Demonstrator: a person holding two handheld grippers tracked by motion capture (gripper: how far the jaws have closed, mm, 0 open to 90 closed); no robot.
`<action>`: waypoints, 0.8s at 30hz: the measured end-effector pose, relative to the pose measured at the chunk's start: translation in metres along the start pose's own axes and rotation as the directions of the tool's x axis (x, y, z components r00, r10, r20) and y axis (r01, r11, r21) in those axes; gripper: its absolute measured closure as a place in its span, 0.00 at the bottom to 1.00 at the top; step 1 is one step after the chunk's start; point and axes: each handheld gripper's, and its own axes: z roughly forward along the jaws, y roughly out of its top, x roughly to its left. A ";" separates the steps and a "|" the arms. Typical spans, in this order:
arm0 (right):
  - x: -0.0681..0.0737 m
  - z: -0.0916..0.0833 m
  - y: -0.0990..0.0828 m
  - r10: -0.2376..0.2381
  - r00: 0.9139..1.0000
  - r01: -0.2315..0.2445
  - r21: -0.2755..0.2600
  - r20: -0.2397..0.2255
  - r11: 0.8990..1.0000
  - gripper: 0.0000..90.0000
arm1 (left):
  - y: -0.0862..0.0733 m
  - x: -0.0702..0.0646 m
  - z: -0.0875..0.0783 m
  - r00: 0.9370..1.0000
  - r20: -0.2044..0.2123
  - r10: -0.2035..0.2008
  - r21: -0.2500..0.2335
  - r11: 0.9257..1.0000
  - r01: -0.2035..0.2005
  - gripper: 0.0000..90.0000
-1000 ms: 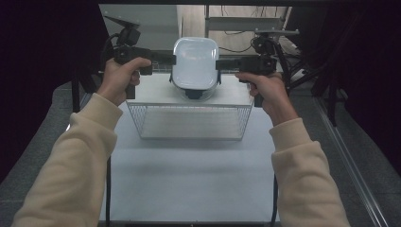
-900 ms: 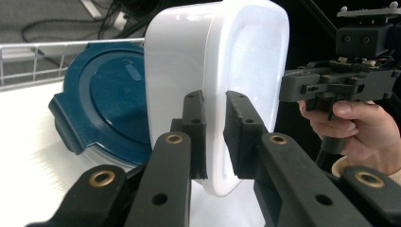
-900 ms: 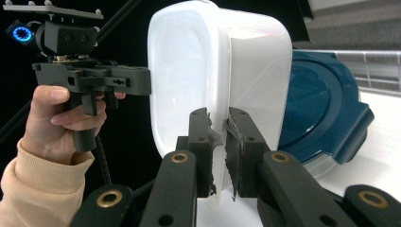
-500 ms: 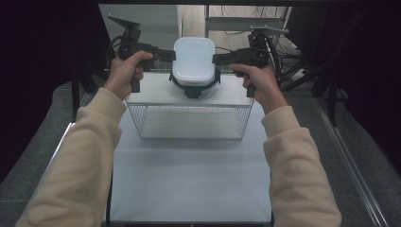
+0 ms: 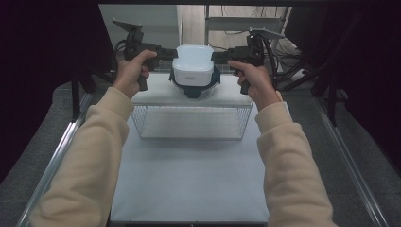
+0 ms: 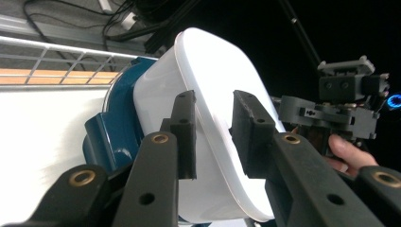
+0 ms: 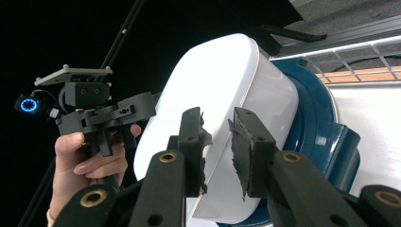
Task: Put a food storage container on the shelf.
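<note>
On top of the white shelf (image 5: pixel 156 96) over the wire basket (image 5: pixel 189 124), toward 12 o'clock, the white box (image 5: pixel 192 65) now sits in its blue bowl (image 5: pixel 195 89), and the left gripper (image 5: pixel 166 53) and right gripper (image 5: pixel 218 56) have just been opening, pads off its rim, so it looks put down.

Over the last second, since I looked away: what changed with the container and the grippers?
The white-lidded container sank, carried by both grippers, onto the white board topping the wire basket. The left gripper and right gripper have just been opening, pads coming off its lid rim. Basket, board and table stayed put.
</note>
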 end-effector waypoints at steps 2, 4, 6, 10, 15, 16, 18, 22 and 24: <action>0.000 0.000 0.000 -0.002 1.000 0.002 -0.003 0.002 1.000 0.81 | -0.001 0.000 0.001 1.000 0.006 0.001 0.002 1.000 -0.001 0.78; -0.001 0.000 0.000 -0.006 1.000 0.006 -0.027 0.011 1.000 0.79 | -0.002 -0.001 0.003 1.000 0.006 0.006 0.011 1.000 -0.006 0.75; -0.002 0.000 -0.001 -0.006 1.000 0.006 -0.036 0.005 0.999 0.77 | -0.003 -0.002 0.004 1.000 0.010 0.012 0.013 1.000 -0.012 0.71; 0.001 -0.004 -0.005 -0.048 0.999 0.047 -0.075 -0.021 0.996 0.62 | -0.008 -0.008 -0.004 0.999 -0.022 0.042 -0.035 0.998 -0.043 0.50; 0.019 -0.023 -0.018 -0.215 0.976 0.216 -0.108 0.021 0.970 0.48 | -0.020 -0.018 -0.024 0.984 -0.075 0.162 -0.061 0.984 -0.166 0.39; 0.021 -0.027 -0.022 -0.240 0.971 0.241 -0.106 0.019 0.965 0.47 | -0.024 -0.020 -0.027 0.979 -0.084 0.186 -0.059 0.980 -0.191 0.38; 0.023 -0.034 -0.031 -0.290 0.956 0.293 -0.099 0.038 0.951 0.45 | -0.033 -0.024 -0.034 0.968 -0.105 0.229 -0.060 0.970 -0.236 0.37; 0.021 -0.046 -0.047 -0.382 0.919 0.390 -0.081 0.100 0.917 0.41 | -0.052 -0.028 -0.045 0.951 -0.127 0.283 -0.056 0.955 -0.292 0.36; 0.018 -0.053 -0.056 -0.405 0.907 0.414 -0.075 0.114 0.907 0.39 | -0.060 -0.028 -0.048 0.942 -0.136 0.307 -0.046 0.948 -0.315 0.35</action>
